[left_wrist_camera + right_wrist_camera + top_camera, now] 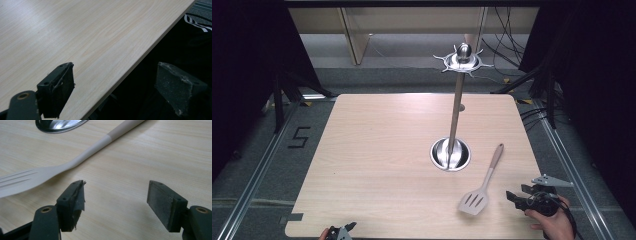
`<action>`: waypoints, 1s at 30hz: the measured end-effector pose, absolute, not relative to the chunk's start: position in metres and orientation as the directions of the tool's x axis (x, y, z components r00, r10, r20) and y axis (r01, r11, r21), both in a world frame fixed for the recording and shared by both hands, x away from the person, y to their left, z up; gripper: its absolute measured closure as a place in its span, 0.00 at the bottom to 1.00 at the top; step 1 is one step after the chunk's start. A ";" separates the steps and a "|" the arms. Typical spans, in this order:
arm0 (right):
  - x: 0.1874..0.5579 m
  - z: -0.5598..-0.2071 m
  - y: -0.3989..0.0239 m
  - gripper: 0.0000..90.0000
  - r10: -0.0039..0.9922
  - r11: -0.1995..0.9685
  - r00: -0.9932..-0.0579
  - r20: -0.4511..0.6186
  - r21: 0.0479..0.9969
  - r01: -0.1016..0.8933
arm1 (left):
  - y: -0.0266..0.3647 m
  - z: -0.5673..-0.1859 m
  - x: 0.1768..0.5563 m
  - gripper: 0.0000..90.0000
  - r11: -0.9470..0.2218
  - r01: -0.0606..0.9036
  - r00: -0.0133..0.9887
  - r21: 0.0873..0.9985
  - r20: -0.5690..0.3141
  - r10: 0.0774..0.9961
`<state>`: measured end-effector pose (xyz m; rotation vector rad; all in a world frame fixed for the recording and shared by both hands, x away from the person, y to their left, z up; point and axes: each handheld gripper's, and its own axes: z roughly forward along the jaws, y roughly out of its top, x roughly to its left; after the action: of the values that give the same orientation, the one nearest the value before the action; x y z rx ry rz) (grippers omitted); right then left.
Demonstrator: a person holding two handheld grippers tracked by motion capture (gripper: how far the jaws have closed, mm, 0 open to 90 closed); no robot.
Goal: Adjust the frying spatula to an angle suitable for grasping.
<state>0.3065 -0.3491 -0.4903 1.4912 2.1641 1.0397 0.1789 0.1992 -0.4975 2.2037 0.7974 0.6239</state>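
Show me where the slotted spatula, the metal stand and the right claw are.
slotted spatula [474, 202]: high view, on its slotted blade.
metal stand [456, 112]: high view, on its upright pole.
right claw [116, 202]: right gripper view, midway between its open fingertips.

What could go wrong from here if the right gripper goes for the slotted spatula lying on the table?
1. The spatula lies flat on the table, so the open right gripper may scrape the wood or push it away rather than pinch it.
2. The tall utensil stand rises just beyond the handle; a lifted spatula could knock its pole.
3. The left gripper sits at the table edge, too far off to steady anything.
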 end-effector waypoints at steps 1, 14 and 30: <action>0.306 -0.490 -0.349 0.35 0.905 0.191 -0.402 0.141 0.710 0.678 | 0.199 -0.498 0.179 0.16 -0.564 0.355 0.694 0.745 0.194 0.693; 0.322 -0.477 -0.340 0.35 0.914 0.250 -0.402 0.047 0.715 0.653 | 0.199 -0.498 0.180 0.16 -0.563 0.367 0.702 0.741 0.176 0.690; 0.362 -0.458 -0.302 0.31 0.922 0.264 -0.383 0.049 0.643 0.719 | 0.199 -0.499 0.180 0.16 -0.555 0.362 0.700 0.749 0.175 0.692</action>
<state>0.3616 -0.3015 -0.4579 1.5006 2.2051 0.8452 0.1805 0.1991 -0.4994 2.1978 0.8007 0.6003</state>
